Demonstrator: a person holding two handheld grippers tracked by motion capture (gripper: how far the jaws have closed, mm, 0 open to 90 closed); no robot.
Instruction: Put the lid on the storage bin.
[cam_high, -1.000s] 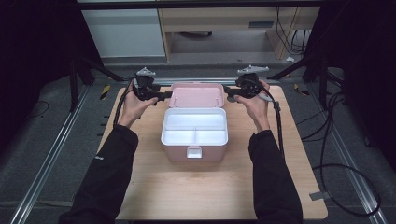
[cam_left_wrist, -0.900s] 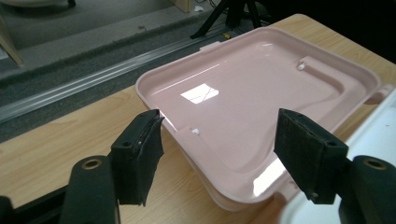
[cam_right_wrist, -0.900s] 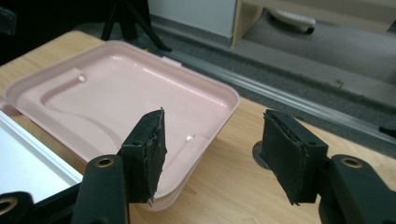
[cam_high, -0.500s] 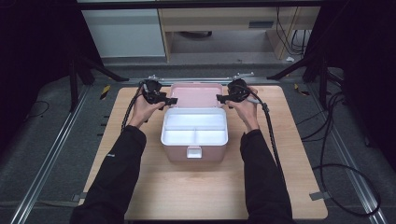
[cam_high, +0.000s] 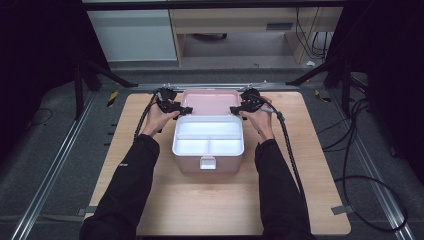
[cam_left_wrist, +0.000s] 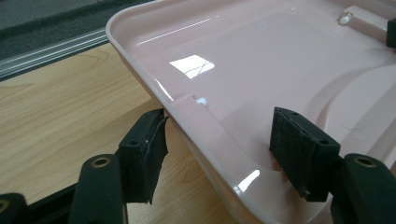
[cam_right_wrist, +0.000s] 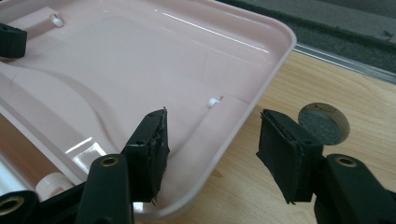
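left tool (cam_left_wrist: 215, 154) open astride lid (cam_left_wrist: 261, 70) rim | right tool (cam_right_wrist: 210, 154) likewise

Pale wooden tabletop (cam_high: 150, 200) at centre, metal rails along its left and far edges. Pink plastic box with an open hinged lid (cam_high: 208, 165) sits mid-table, latch side toward the person. White divided tray insert (cam_high: 208, 136) rests in the box. Flat pink lid (cam_high: 209, 102) lies behind the box, toward the far edge. Left gripper (cam_high: 181, 109) at the lid's left rim, one jaw outside, one inside. Right gripper (cam_high: 236, 110) at the lid's right rim, straddling it likewise. Round grey disc (cam_right_wrist: 323, 123) set in the tabletop just right of the lid.
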